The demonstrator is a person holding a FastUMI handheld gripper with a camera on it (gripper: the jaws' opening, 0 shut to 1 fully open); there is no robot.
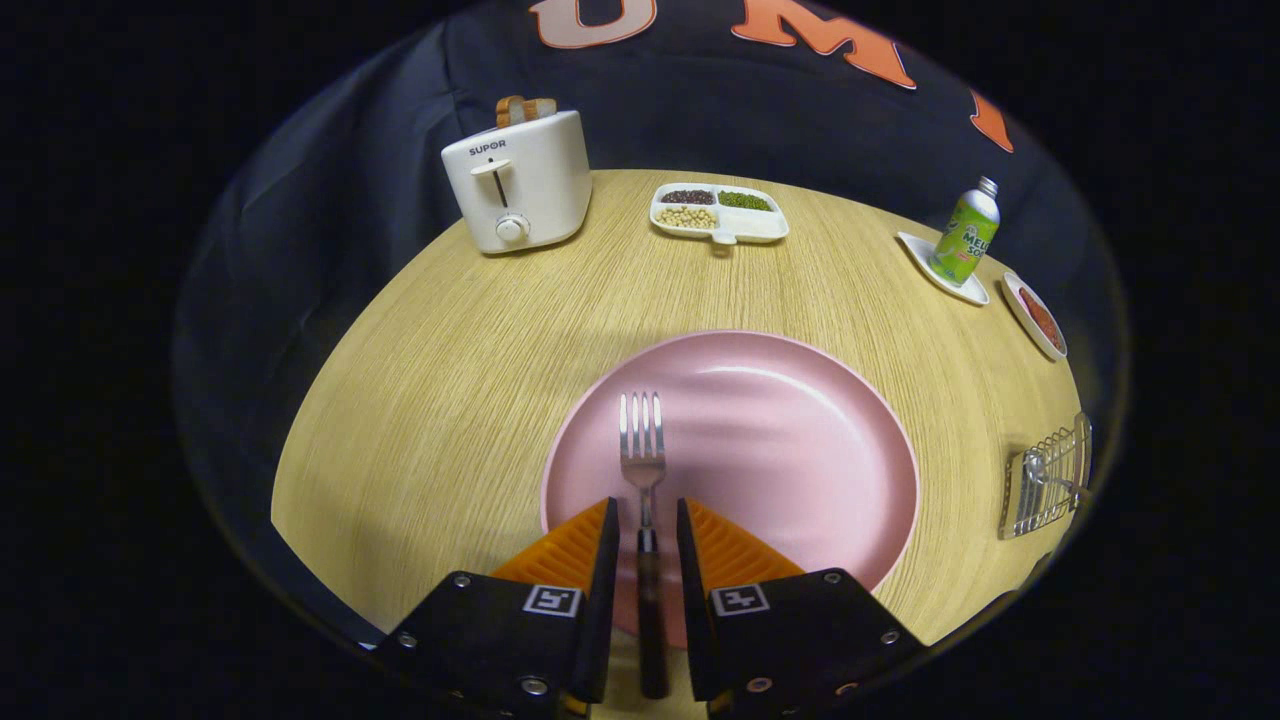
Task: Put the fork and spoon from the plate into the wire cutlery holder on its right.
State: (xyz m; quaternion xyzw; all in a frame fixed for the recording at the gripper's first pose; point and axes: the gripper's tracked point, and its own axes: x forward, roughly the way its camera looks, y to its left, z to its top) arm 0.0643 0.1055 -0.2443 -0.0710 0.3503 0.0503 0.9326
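In the gripper view, your gripper [645, 525] sits low over the near edge of the pink plate [790, 440], and the fork [643, 470] lies lengthwise on it with its prongs pointing away from you. The dark handle runs straight back through the gap between the two fingers. A thin gap shows on each side of the handle, so the jaws are narrowed around it but not yet pressing; you are lined up along the handle because that is the easiest part to pinch.

The wire cutlery holder [1045, 480] stands on the wooden table [450, 330] to the right of the plate, well apart from the fingers. A piece of metal cutlery seems to rest in it already, likely the spoon, though it is too small to be sure.

Far off stand a toaster [518, 180], a divided snack tray [718, 212] and a green bottle [965, 238] on a small dish, none in your way.
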